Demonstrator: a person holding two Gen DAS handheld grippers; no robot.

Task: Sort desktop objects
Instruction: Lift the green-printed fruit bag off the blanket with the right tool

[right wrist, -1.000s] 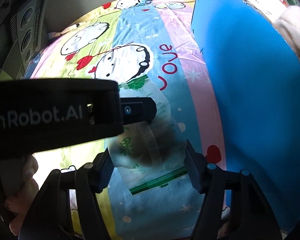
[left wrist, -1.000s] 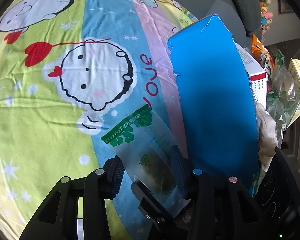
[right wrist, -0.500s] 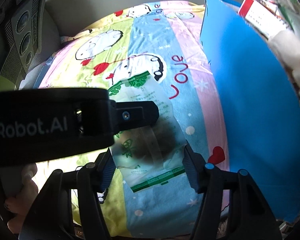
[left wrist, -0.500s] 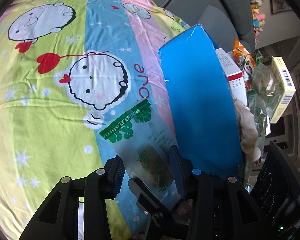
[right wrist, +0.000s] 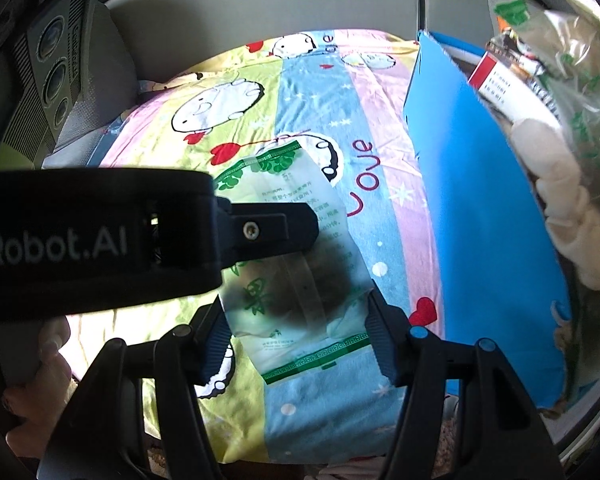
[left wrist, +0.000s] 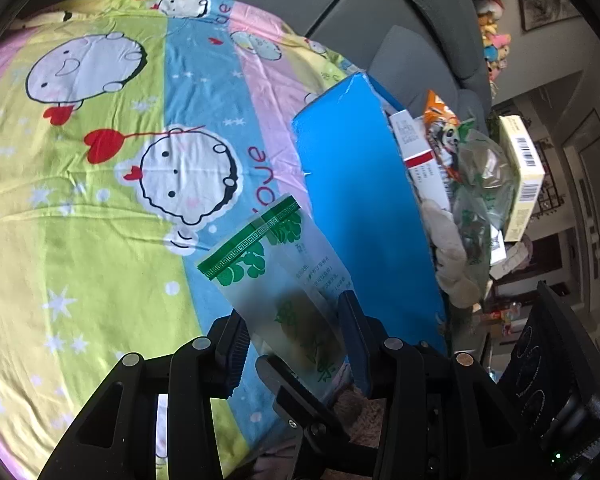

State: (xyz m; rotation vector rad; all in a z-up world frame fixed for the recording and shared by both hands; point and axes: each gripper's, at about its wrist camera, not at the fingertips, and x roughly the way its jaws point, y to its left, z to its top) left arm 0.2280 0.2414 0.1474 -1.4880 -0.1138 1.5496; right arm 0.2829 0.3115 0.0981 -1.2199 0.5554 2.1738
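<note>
A clear plastic bag (left wrist: 284,280) with green print and a dark lump inside hangs above the cartoon cloth (left wrist: 100,220). My left gripper (left wrist: 294,336) is shut on its lower part, and one of its fingers (right wrist: 268,232) lies across the bag (right wrist: 300,196) in the right wrist view. From the other end my right gripper (right wrist: 298,320) is shut on the same bag, with the pads against its side edges. The open blue box (left wrist: 360,220) stands close on the right.
The blue box (right wrist: 480,220) holds a red-and-white carton (left wrist: 416,152), an orange snack bag (left wrist: 440,120), a crumpled clear bag (left wrist: 484,184), a yellow carton (left wrist: 524,168) and a beige plush (left wrist: 452,256). A grey sofa back (left wrist: 400,8) lies behind. A hand (right wrist: 40,380) shows at lower left.
Both grippers have risen together with the bag still held between them. The cloth has dropped farther away, and more of the box's contents has come into view.
</note>
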